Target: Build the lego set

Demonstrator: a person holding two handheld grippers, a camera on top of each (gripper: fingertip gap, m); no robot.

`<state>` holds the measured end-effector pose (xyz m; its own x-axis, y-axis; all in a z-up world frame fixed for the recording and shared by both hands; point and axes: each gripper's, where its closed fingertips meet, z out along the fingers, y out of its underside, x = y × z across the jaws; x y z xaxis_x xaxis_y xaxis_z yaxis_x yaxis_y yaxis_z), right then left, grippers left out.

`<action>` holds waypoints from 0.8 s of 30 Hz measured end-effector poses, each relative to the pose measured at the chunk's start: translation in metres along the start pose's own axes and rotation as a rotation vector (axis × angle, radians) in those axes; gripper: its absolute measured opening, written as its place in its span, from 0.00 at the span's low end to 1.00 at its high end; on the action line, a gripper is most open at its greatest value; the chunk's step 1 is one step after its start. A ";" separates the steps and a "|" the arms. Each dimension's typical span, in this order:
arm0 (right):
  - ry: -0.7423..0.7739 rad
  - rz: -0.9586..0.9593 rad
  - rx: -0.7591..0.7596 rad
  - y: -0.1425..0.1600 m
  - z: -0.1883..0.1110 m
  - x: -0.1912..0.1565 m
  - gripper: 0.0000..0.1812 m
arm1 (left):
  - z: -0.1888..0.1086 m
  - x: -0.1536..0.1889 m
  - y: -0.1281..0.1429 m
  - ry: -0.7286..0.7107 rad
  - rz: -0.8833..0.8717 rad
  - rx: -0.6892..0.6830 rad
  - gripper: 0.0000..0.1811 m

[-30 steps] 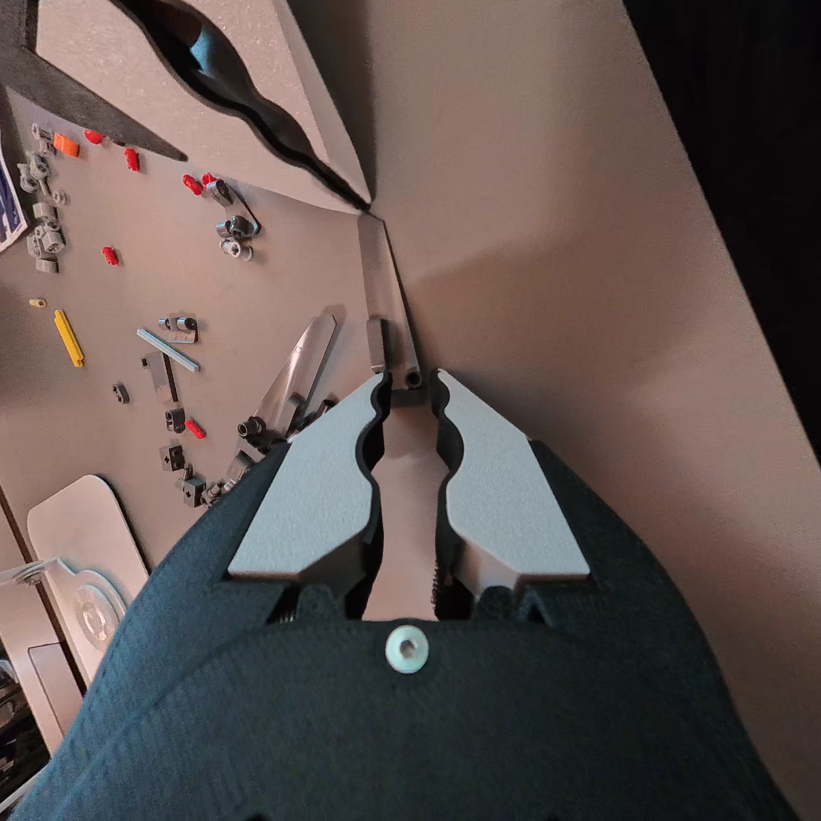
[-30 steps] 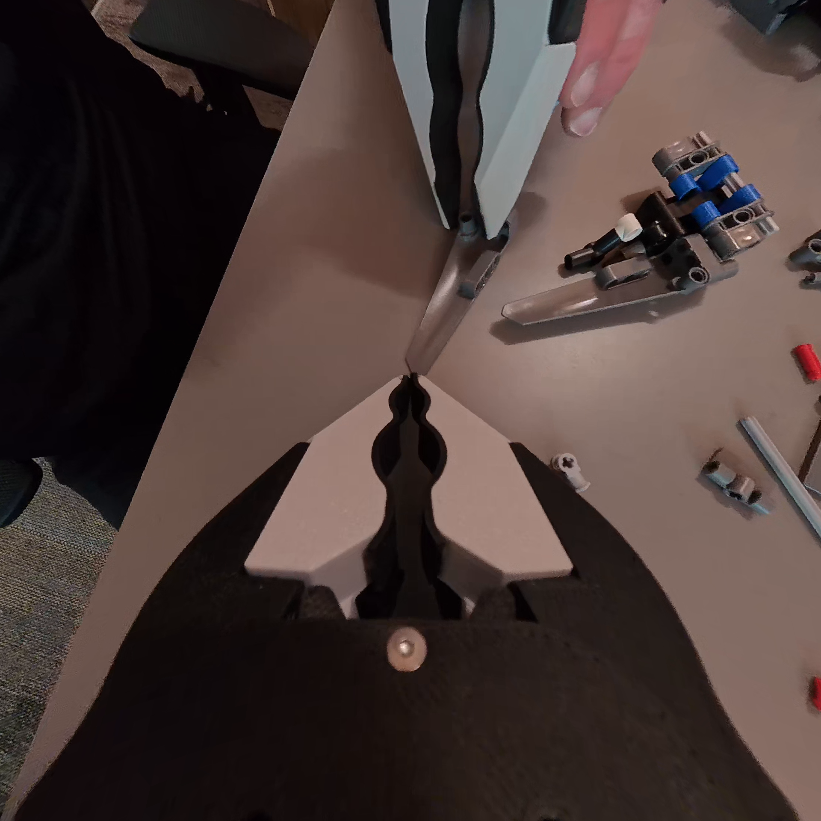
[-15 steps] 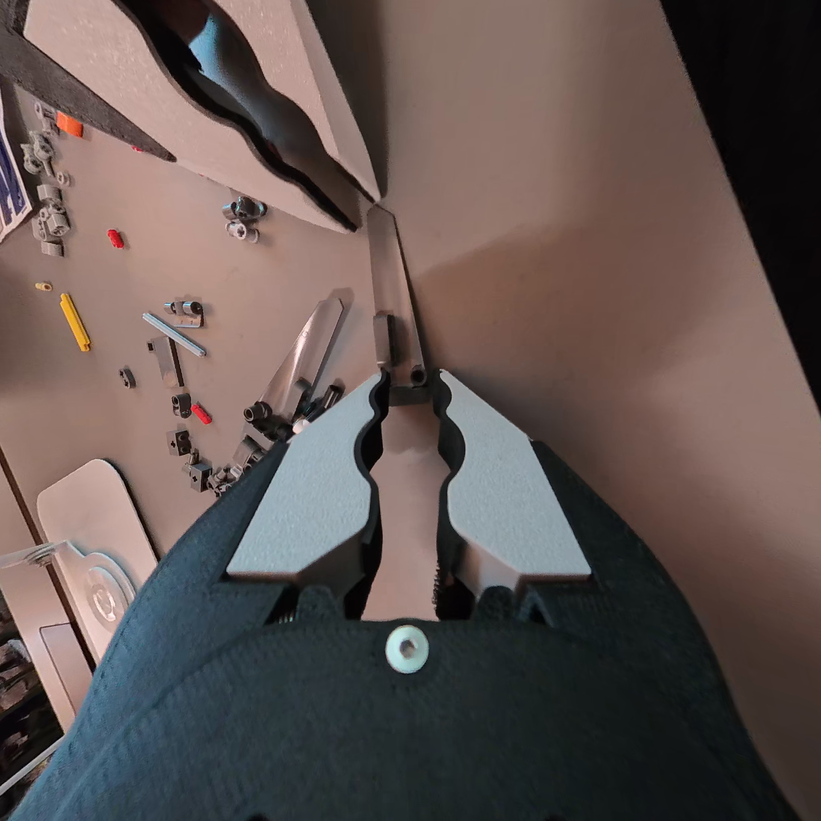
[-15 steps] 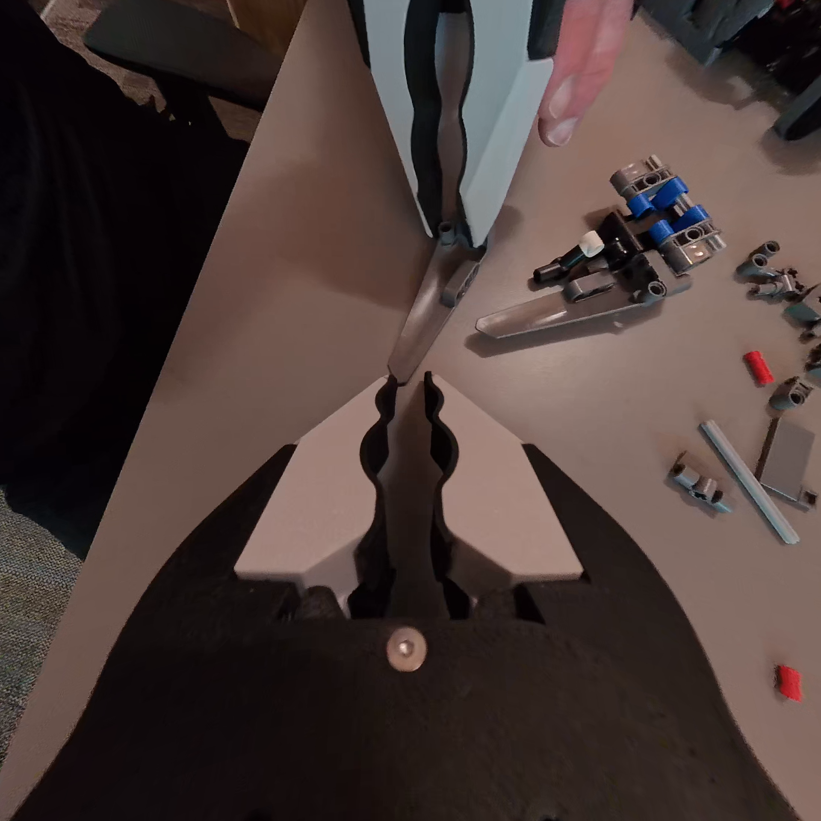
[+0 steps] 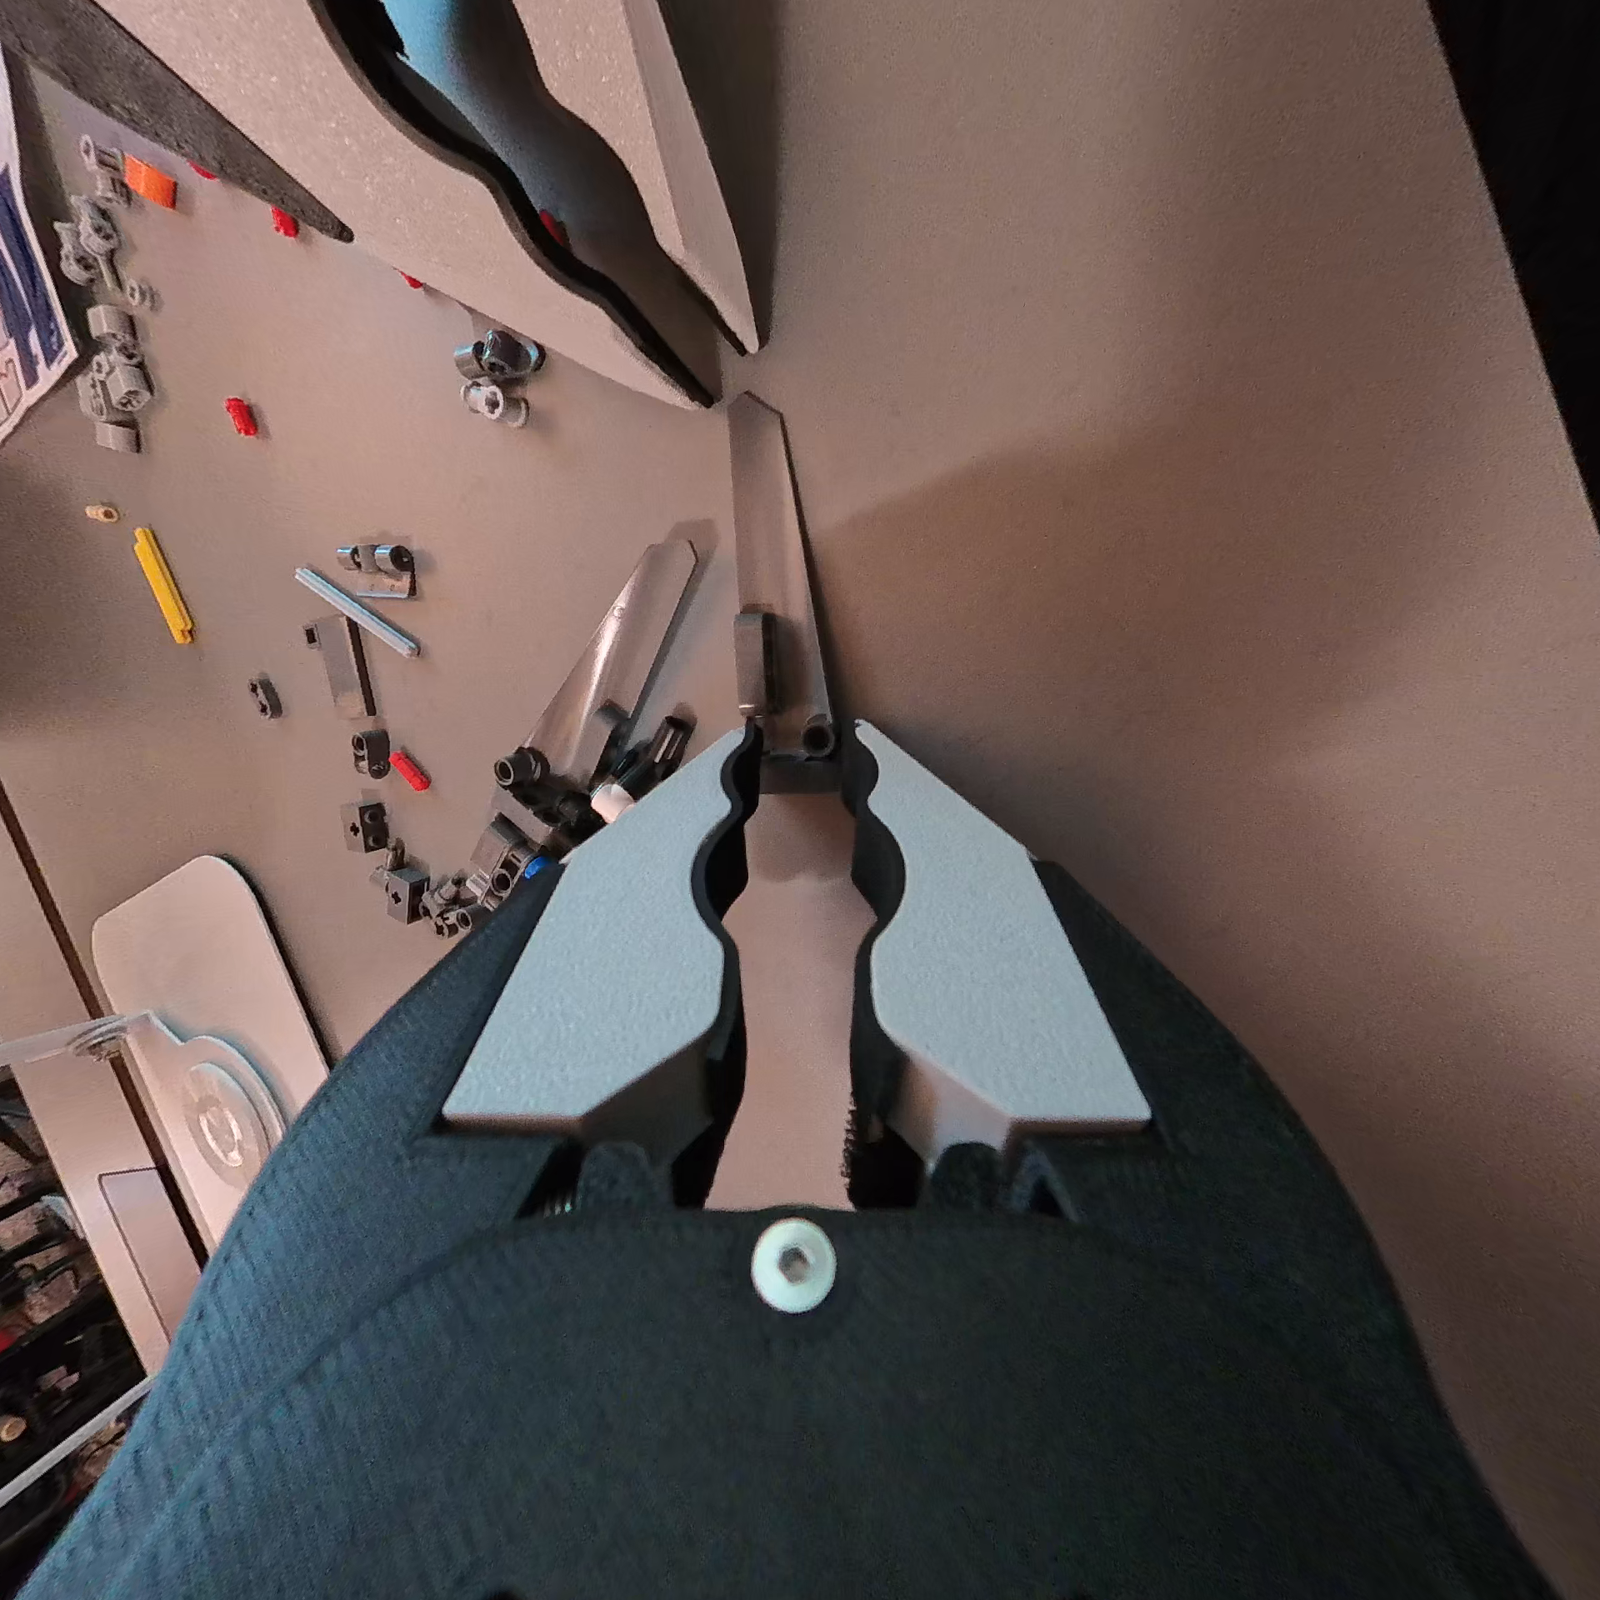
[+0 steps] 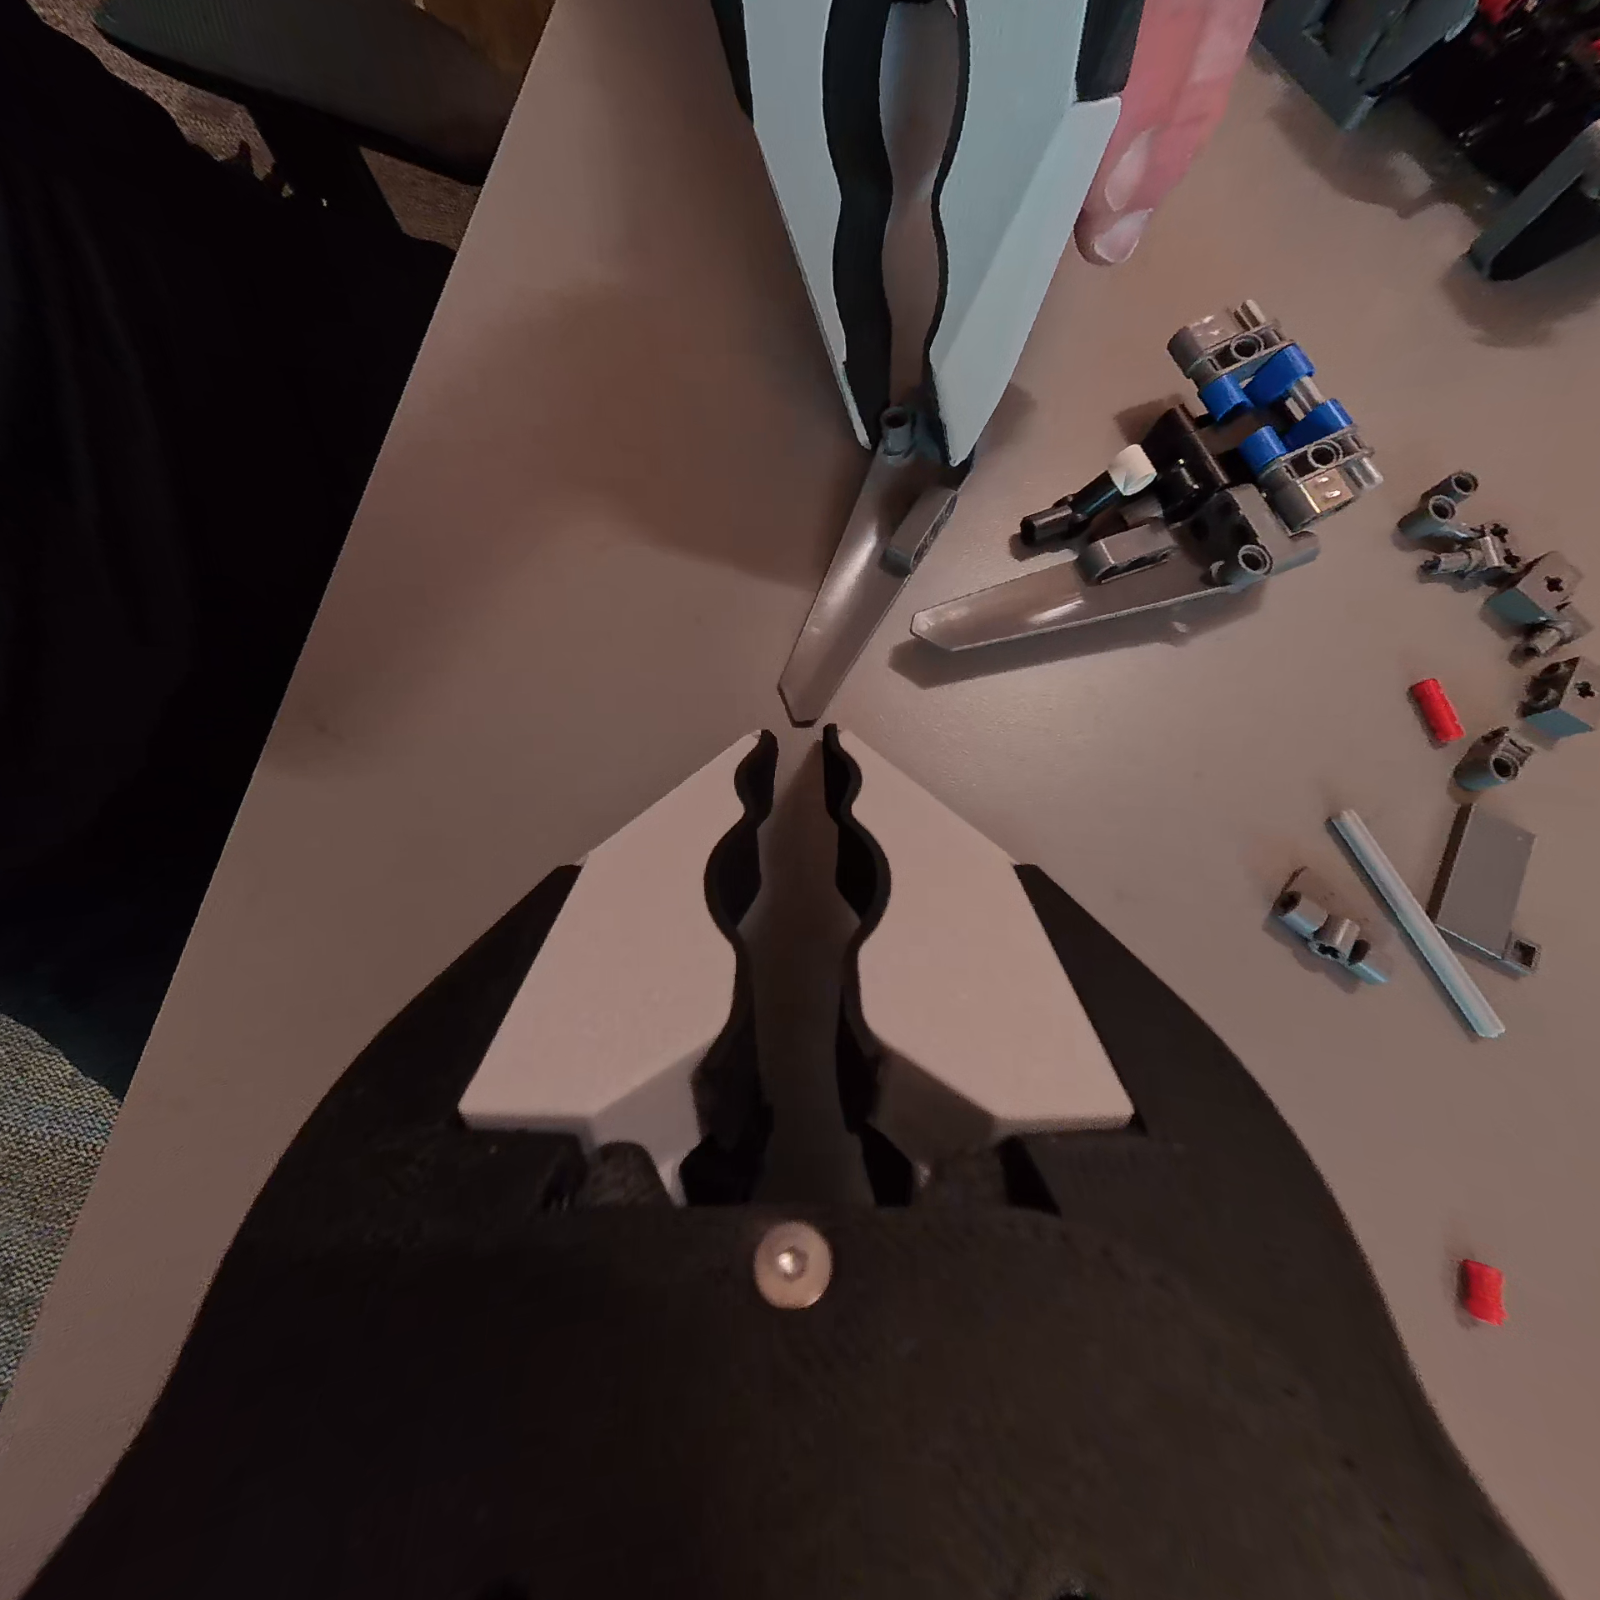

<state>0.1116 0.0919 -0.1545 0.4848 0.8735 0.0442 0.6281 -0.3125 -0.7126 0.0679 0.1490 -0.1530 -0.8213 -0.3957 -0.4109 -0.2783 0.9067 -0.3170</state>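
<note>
My left gripper [image 5: 802, 746] is shut on the thick end of a long grey wing piece [image 5: 766, 528] and holds it low over the table. In the right wrist view the same gripper [image 6: 911, 437] comes in from the top, with the wing piece [image 6: 853, 589] pointing toward me. My right gripper [image 6: 798, 736] is slightly open and empty, its tips just short of the wing's pointed tip. It shows in the left wrist view [image 5: 597, 216] at the top. A part-built model with blue parts [image 6: 1247, 433] and a second wing lies to the right.
Loose parts lie on the table: red pins [image 6: 1437, 710], a light-blue axle [image 6: 1411, 926], a grey panel [image 6: 1482, 892], grey connectors [image 6: 1472, 554], a yellow axle [image 5: 163, 584]. A person's finger [image 6: 1134, 156] rests beside the left gripper. The table edge [image 6: 364, 537] runs along the left.
My right gripper was shut on the wing's tip. It has let go, opened a little and drawn back slightly. The left gripper keeps its hold on the wing.
</note>
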 end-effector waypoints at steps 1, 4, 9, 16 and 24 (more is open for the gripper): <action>0.001 -0.001 0.000 0.000 0.000 0.000 0.05 | 0.000 0.000 0.000 -0.002 0.001 0.001 0.09; 0.007 -0.001 -0.001 0.000 0.000 0.001 0.05 | -0.002 -0.002 0.000 -0.011 -0.001 0.004 0.09; 0.013 -0.001 0.000 0.000 -0.001 0.003 0.05 | -0.003 -0.005 0.005 -0.031 -0.005 -0.018 0.09; 0.017 -0.004 0.001 0.000 -0.001 0.003 0.05 | -0.002 -0.011 0.017 -0.061 -0.009 -0.074 0.09; 0.022 -0.001 -0.001 0.001 -0.002 0.004 0.05 | -0.005 -0.020 0.029 -0.098 -0.025 -0.112 0.09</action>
<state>0.1155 0.0947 -0.1540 0.4974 0.8654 0.0606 0.6292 -0.3118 -0.7120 0.0733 0.1837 -0.1494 -0.7624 -0.4259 -0.4872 -0.3563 0.9047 -0.2334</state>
